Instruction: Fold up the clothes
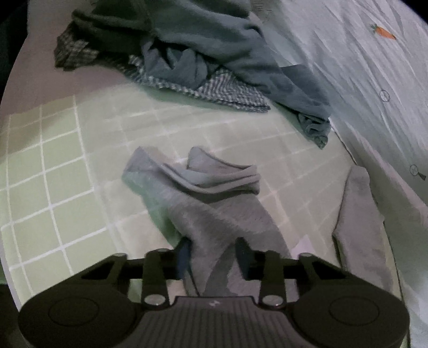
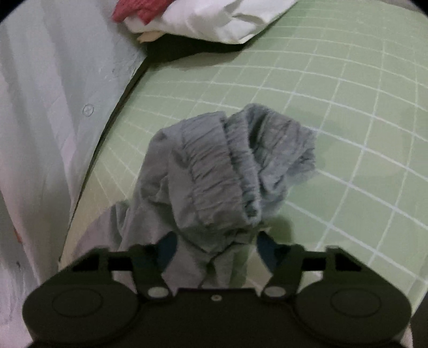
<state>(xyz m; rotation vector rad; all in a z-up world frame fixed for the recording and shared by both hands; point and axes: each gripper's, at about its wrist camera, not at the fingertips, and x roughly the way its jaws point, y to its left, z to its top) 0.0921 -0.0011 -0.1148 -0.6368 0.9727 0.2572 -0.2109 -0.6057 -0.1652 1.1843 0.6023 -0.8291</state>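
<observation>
Between the two black fingers of the left gripper (image 1: 212,251) runs a bunched strip of a soft grey knit garment (image 1: 214,214), and the fingers press against the cloth on both sides, so this tool is clamped on it. From the grip the grey fabric stretches forward and ends in a loose fold with a ribbed, paler edge lying on the pale green bedsheet with a white grid pattern (image 1: 67,166). Just to the right, a second narrow length of grey fabric (image 1: 358,214) lies along the sheet's edge; whether it belongs to the same garment cannot be told. Farther off sits a rumpled heap of dark blue-grey and checked clothes (image 1: 187,53), well apart from the held piece. Along the right side spreads a pale blue-white quilt with a small orange carrot print (image 1: 374,80).

On the right wrist view, the right gripper (image 2: 214,246) has its blue-padded fingers on either side of the same grey garment (image 2: 214,166), closed on a gathered fold of it. The cloth rises ahead in a crumpled hump with an elastic, ruched band. Beyond it lie the green grid sheet (image 2: 347,107), a white pillow (image 2: 222,18) and a red knitted cloth (image 2: 133,9) at the top.
</observation>
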